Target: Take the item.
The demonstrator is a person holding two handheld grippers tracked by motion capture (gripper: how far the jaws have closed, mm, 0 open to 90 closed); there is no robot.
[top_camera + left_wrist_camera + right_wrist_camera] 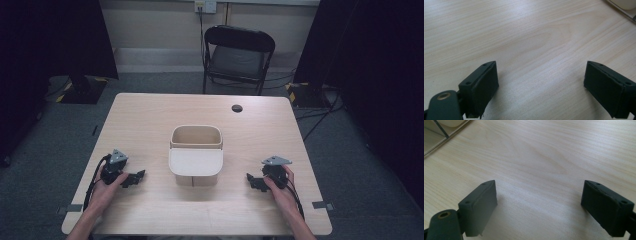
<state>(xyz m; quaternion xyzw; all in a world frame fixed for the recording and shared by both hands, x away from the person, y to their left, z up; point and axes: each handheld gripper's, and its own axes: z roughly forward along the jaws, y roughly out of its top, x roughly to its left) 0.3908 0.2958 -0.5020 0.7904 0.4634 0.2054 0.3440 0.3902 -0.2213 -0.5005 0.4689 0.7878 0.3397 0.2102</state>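
Observation:
A pale wooden box [196,155] with a rounded rim stands open-topped in the middle of the light wood table [150,115]. My left gripper [138,177] rests low on the table to the box's left, held by a hand, its jaws pointing toward the box. In the left gripper view my left gripper [541,85] stands open, with bare tabletop between the black jaws. My right gripper [251,180] lies mirrored on the box's right, also held by a hand. Seen in the right gripper view, the right gripper [539,203] is open with nothing between its pads.
A black folding chair [236,57] stands behind the table's far edge. A small dark round hole [237,108] sits in the tabletop at the back right. A corner of the box [624,5] peeks into the left gripper view; the box's base [439,132] edges into the right gripper view.

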